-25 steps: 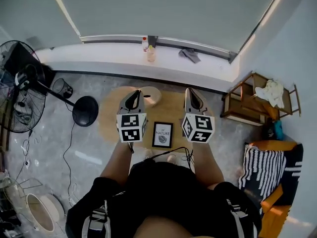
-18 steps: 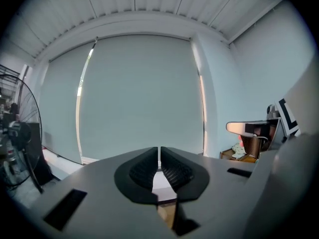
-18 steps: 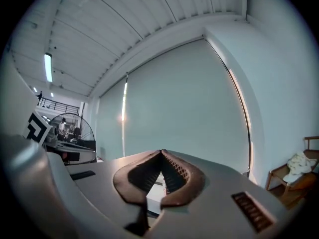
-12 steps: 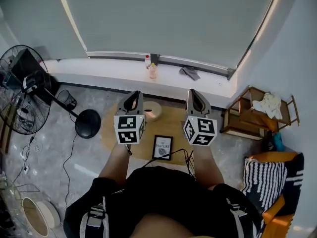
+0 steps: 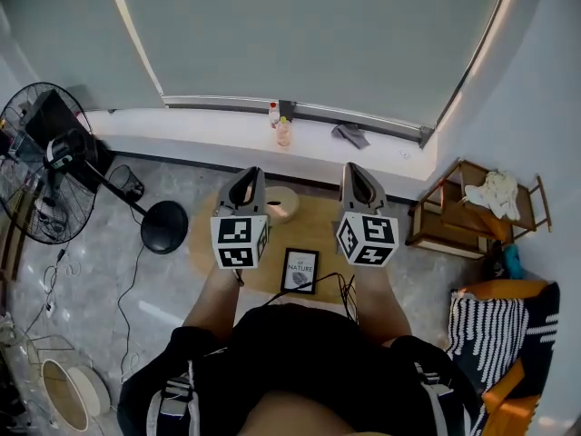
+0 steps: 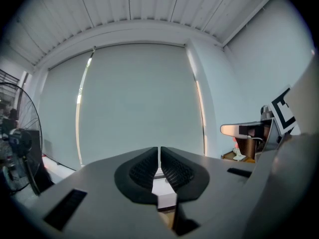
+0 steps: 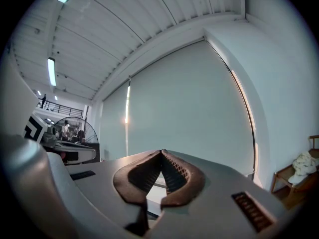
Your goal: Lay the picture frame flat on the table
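A small black picture frame (image 5: 299, 271) with a white print sits on the round wooden table (image 5: 318, 221), its face turned up toward the head view. Both grippers are held up above the table, pointing toward the window wall. My left gripper (image 5: 243, 187) hovers left of the frame, its jaws shut with nothing between them (image 6: 159, 156). To the frame's right my right gripper (image 5: 357, 183) is also shut and empty (image 7: 161, 156). Neither touches the frame. The gripper views show only the blind and ceiling.
A pale round dish-like object (image 5: 280, 203) sits at the table's far side. A black cable (image 5: 329, 280) runs past the frame's near edge. A standing fan (image 5: 45, 175) and its base (image 5: 164, 227) stand left, a wooden shelf (image 5: 463, 209) right, a bottle (image 5: 283, 133) on the sill.
The head view has shifted a little, so the table sits lower and smaller in the picture. Both grippers stay shut and raised; the frame has not moved on the table.
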{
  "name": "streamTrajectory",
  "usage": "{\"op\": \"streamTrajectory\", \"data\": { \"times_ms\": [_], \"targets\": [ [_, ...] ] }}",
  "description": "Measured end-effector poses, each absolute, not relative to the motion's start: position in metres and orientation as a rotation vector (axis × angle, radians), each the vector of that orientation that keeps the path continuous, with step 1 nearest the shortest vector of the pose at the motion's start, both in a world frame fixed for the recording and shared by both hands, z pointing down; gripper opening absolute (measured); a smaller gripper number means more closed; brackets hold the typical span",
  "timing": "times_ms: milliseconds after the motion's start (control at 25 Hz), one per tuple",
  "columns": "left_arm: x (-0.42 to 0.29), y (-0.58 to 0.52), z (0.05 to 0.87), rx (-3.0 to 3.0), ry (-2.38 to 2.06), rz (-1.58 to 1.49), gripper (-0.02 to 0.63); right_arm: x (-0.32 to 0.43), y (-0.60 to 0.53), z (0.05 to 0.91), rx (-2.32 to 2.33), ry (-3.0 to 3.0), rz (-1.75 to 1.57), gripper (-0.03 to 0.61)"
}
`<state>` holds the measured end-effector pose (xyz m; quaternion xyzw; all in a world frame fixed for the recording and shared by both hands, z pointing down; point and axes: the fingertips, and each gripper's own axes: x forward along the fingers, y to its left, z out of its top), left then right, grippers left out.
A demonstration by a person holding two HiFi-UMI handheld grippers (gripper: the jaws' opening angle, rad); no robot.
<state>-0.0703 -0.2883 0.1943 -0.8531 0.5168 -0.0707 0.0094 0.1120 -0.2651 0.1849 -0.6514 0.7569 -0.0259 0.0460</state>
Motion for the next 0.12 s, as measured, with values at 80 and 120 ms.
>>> {"op": "streamTrajectory", "data": {
  "times_ms": [80, 120],
  "targets": [
    [-0.0723, -0.2863, 0.1915, -2.661, 1.632, -0.194, 0.034, 0.1118, -0.2628, 0.1843, -1.982, 2.314, -0.080, 0.012],
    [-0.0731, -0.2854, 0.1903, -2.662, 1.639, -0.185, 0.034, 0.1118, -0.2618, 0.1838, -1.979, 2.316, -0.080, 0.012]
  ]
}}
